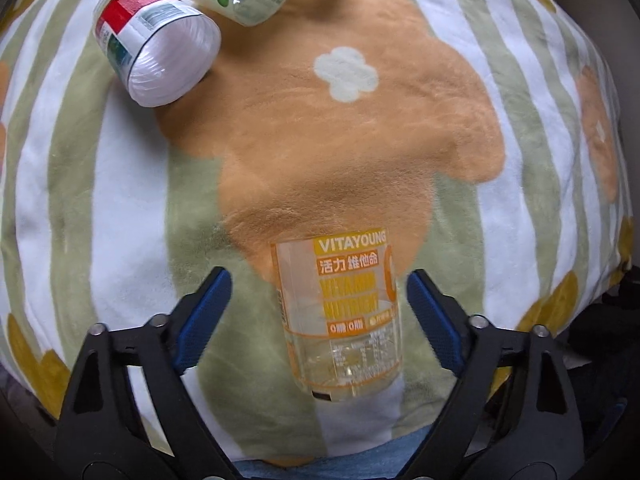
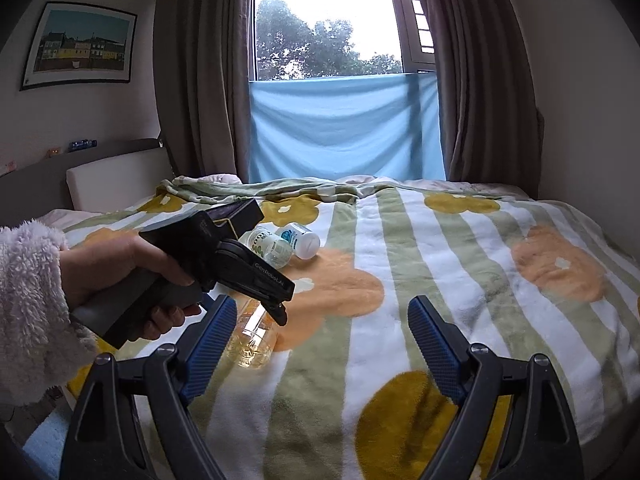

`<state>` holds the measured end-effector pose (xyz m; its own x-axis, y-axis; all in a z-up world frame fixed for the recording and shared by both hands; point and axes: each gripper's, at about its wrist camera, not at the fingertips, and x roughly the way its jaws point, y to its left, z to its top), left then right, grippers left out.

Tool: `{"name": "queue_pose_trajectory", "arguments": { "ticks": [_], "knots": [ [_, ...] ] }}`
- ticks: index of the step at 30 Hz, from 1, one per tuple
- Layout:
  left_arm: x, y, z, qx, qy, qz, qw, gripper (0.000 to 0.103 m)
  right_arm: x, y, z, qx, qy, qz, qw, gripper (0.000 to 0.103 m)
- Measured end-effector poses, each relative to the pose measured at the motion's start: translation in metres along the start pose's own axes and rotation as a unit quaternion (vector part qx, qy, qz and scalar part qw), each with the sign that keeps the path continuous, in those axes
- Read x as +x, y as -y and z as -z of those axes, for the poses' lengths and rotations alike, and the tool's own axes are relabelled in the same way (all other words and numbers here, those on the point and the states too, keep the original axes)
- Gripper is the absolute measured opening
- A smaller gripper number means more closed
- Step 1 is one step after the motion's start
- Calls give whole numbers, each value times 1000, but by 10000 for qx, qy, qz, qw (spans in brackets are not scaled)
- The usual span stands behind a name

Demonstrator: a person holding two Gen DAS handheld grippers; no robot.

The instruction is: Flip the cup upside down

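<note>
Orange-labelled clear cup [image 1: 340, 316] lies on the bed's blanket [image 1: 120, 184] between the left gripper [image 1: 320, 300]'s wide-open jaws, untouched; right gripper [image 2: 322, 336] gapes empty at 6 o'clock.

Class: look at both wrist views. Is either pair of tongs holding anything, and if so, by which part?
Nothing is held. The left tongs stand open around the orange cup, pads apart from it; the right tongs are open.

My bedroom at home, where I worked on the bed.

I had a bed [image 2: 460, 240] under a fleecy flower-and-stripe blanket [image 2: 360, 320], a padded headboard [image 2: 116, 184], brown curtains [image 2: 200, 80] framing the window [image 2: 328, 20], and a framed picture [image 2: 80, 46] on the wall.
</note>
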<state>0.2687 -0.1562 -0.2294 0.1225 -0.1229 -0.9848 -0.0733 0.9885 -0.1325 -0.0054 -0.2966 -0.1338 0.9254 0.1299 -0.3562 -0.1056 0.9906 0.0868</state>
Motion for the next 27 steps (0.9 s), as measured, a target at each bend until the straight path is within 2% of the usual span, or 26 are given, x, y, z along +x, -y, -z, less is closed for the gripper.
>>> {"name": "queue_pose_trajectory", "arguments": {
  "ticks": [2, 3, 5, 8, 10, 12, 13, 14, 15, 16, 17, 19, 20, 23, 24, 27],
  "knots": [
    [5, 2, -2, 33, -84, 78, 9999, 68, -1, 8, 0, 150, 30, -57, 9999, 85],
    [6, 3, -2, 49, -90, 142, 9998, 60, -2, 10, 1, 212, 47, -78, 9997, 85],
    [6, 8, -3, 205, -43, 101, 9997, 59, -5, 13, 2, 280, 64, -98, 9995, 85],
    [0, 26, -1, 959, 67, -352, 9948, 59, -9, 18, 3, 312, 95, -92, 9994, 85],
    [-7, 42, 3, 1731, 167, -807, 9814, 59, -12, 20, 3, 321, 137, -90, 9993, 85],
    [-15, 59, 12, 2645, 319, -1344, 9544, 59, -15, 23, 4, 353, 180, -90, 9992, 85],
    [-19, 68, 20, 3209, 426, -1581, 9329, 58, -16, 25, 4, 384, 194, -80, 9990, 85],
    [-22, 78, 31, 3849, 520, -1776, 9042, 58, -16, 27, 4, 419, 197, -76, 9989, 85],
    [-23, 85, 43, 4426, 551, -2022, 8719, 58, -17, 29, 4, 461, 198, -67, 9987, 85],
    [-20, 91, 53, 4858, 502, -2260, 8429, 57, -17, 31, 5, 505, 203, -58, 9985, 85],
    [-16, 95, 65, 5293, 446, -2511, 8092, 57, -18, 33, 5, 549, 215, -56, 9982, 85],
    [-7, 100, 82, 5909, 344, -2785, 7564, 56, -20, 37, 6, 646, 254, -35, 9976, 85],
    [-3, 101, 88, 6108, 261, -2829, 7391, 56, -21, 38, 7, 689, 266, -22, 9973, 85],
    [3, 102, 102, 6395, 329, -2958, 7088, 56, -21, 43, 8, 776, 253, 44, 9967, 85],
    [4, 104, 104, 6432, 401, -2993, 7036, 56, -22, 45, 9, 793, 235, 56, 9966, 85],
    [8, 118, 111, 6360, 619, -3019, 7075, 56, -24, 50, 11, 828, 203, 112, 9963, 85]
  ]
}}
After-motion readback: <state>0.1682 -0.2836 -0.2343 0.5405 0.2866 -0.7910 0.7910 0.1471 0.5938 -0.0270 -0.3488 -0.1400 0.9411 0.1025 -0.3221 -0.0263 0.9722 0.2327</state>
